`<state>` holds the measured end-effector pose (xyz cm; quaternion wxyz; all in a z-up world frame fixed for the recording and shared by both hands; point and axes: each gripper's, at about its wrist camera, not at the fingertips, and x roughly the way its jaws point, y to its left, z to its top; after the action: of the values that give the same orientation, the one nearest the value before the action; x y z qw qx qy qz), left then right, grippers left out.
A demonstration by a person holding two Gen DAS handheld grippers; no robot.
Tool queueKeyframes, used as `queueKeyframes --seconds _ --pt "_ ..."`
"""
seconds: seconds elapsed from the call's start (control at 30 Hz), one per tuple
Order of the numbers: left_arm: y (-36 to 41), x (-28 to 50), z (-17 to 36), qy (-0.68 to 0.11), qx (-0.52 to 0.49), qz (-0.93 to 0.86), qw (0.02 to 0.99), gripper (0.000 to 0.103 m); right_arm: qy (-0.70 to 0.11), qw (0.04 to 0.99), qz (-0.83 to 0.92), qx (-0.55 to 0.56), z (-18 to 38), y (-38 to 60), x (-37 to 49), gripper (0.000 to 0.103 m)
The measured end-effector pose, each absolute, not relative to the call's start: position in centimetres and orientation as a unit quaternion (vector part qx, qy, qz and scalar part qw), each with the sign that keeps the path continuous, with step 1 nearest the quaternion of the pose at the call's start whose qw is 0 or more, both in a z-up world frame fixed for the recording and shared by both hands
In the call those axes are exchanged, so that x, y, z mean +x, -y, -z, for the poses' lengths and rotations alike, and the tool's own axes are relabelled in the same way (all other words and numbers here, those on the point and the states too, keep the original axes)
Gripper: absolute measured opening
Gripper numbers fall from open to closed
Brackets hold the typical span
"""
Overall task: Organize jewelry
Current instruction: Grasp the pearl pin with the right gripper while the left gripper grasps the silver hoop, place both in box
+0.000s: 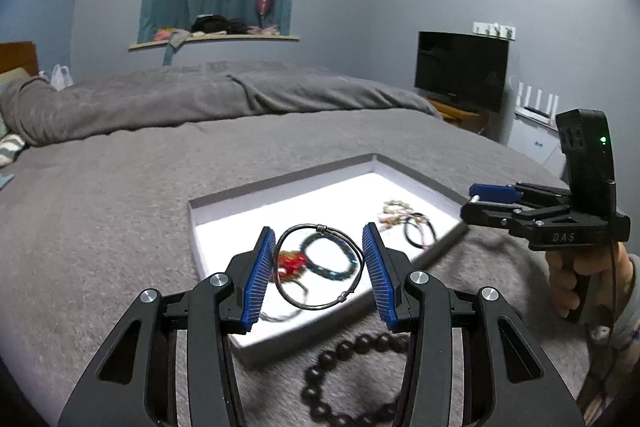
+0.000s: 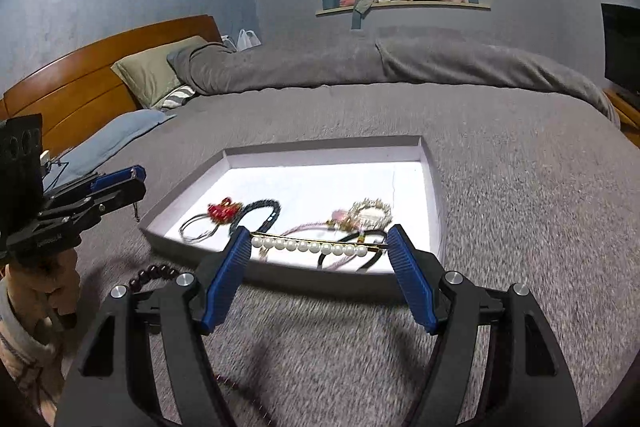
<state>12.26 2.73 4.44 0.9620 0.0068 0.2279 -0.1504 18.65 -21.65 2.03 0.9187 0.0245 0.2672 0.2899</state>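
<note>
A shallow white box [image 1: 280, 183] [image 2: 320, 157] lies on the grey bed. My left gripper [image 1: 319, 259] is shut on a thin dark wire bangle [image 1: 320, 227], held between its blue pads above the box's near part. My right gripper [image 2: 318, 245] is shut on a pearl bar clip [image 2: 312, 247], held crosswise above the box's front edge. In the box lie a red ornament [image 2: 222, 211], a dark beaded bracelet [image 2: 260, 213] and a heap of pale and black bands [image 2: 360, 219]. A dark bead bracelet [image 1: 352, 371] lies on the blanket outside the box.
The bed [image 2: 520, 227] is covered by a grey blanket, with a rolled duvet [image 1: 160, 99] and pillows [image 2: 148, 75] toward the wooden headboard [image 2: 80, 75]. A television [image 1: 460, 69] stands on a cabinet at the right. The right gripper shows in the left wrist view [image 1: 492, 203].
</note>
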Motion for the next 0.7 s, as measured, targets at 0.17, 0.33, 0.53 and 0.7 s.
queueKeyframes --seconds 0.17,0.33,0.53,0.7 --pt "-3.7 14.8 -3.8 -0.246 -0.006 0.133 0.96 0.047 -0.274 0.921 -0.276 0.034 -1.6 21.3 20.7 0.07" --pt "-4.3 15.9 -3.0 -0.26 -0.013 0.13 0.957 0.047 -0.278 0.921 -0.271 0.018 -1.2 20.1 21.6 0.07" --pt "-4.0 17.2 -1.9 -0.285 -0.005 0.131 0.949 0.047 -0.292 0.917 -0.27 -0.002 -0.2 18.9 22.9 0.07" --pt "-3.7 17.7 -1.1 -0.308 0.001 0.127 0.943 0.047 -0.308 0.911 -0.274 -0.01 0.4 18.2 23.5 0.07"
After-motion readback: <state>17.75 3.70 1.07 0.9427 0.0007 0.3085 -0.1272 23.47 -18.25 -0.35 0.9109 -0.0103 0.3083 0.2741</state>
